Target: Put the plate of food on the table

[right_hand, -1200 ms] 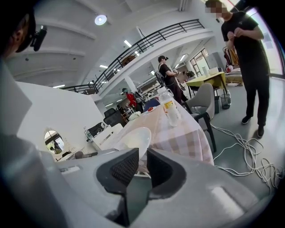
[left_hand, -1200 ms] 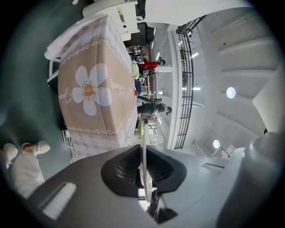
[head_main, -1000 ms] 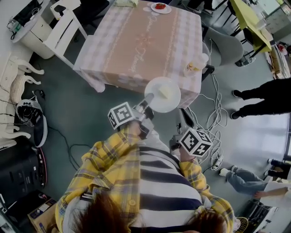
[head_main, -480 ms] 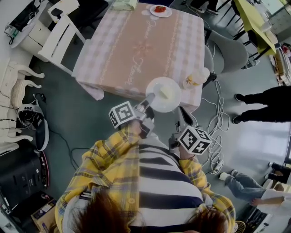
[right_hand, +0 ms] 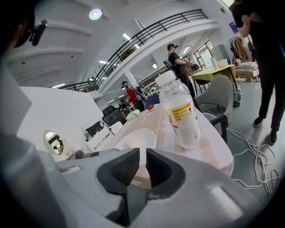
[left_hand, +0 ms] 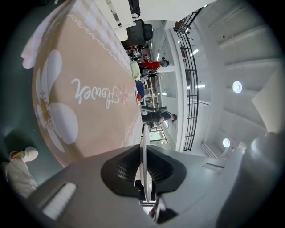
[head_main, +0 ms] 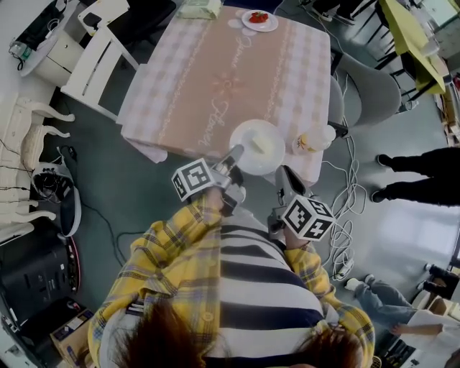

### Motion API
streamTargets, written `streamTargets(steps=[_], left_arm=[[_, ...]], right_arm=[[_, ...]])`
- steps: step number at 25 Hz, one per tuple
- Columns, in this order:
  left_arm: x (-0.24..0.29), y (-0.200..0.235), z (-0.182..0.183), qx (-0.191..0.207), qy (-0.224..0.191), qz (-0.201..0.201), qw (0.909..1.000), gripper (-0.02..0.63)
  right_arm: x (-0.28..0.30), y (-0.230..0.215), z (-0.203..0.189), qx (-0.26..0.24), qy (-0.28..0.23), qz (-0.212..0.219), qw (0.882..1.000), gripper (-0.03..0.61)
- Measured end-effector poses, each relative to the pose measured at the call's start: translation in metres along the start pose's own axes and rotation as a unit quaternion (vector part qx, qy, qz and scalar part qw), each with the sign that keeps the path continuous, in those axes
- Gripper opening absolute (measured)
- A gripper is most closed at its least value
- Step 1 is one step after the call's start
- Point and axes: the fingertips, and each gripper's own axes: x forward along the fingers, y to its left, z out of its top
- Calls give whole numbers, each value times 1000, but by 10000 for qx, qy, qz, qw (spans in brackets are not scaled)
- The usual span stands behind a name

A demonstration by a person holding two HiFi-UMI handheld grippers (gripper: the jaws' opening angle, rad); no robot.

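A white plate (head_main: 251, 136) carrying a pale yellow piece of food (head_main: 262, 146) hangs over the near edge of the pink checked table (head_main: 215, 65). My left gripper (head_main: 234, 155) is shut on the plate's near rim. In the left gripper view that rim runs edge-on as a thin white line (left_hand: 143, 133) between the pads (left_hand: 128, 168). My right gripper (head_main: 286, 181) hangs lower right of the plate, off the table, its jaws close together and holding nothing. In the right gripper view the plate (right_hand: 136, 140) lies just ahead of this gripper (right_hand: 142, 153).
A clear plastic bottle (head_main: 315, 138) with a yellow label stands at the table's near right corner, close to the plate. A small plate of red food (head_main: 259, 19) sits at the far end. A grey chair (head_main: 370, 79) stands right, a white chair (head_main: 97, 54) left. Cables (head_main: 345, 194) lie on the floor.
The table has come nearer in the head view. The plate, still held by the left gripper, now reaches further over the table's near edge. The standing person at the right has drifted up.
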Motion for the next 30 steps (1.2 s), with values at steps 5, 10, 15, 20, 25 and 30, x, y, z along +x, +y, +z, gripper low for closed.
streamTargets(steps=[5,10,15,20,25,30], left_arm=[[12,4,19,13,-137,47,9999,21],[19,6,36,50,-203,106,9997,21],[32,11,53,170,-245,176,9994,23],[46,10,74,276,-304,143,9991,25],[58,10,86,333,-240,187,9990,25],[77,10,99,223,-108,202,9995,25]], right_arm=[[23,3,8,-86,82,120,9999,38],[41,11,16,-164,119,203,9996,40],[59,16,22,-304,111,250,9992,38],[78,22,34,-495,13,245,9985,37],[93,27,43,-641,-72,144,9978,37],[112,32,54,-611,-158,38,9980,35]])
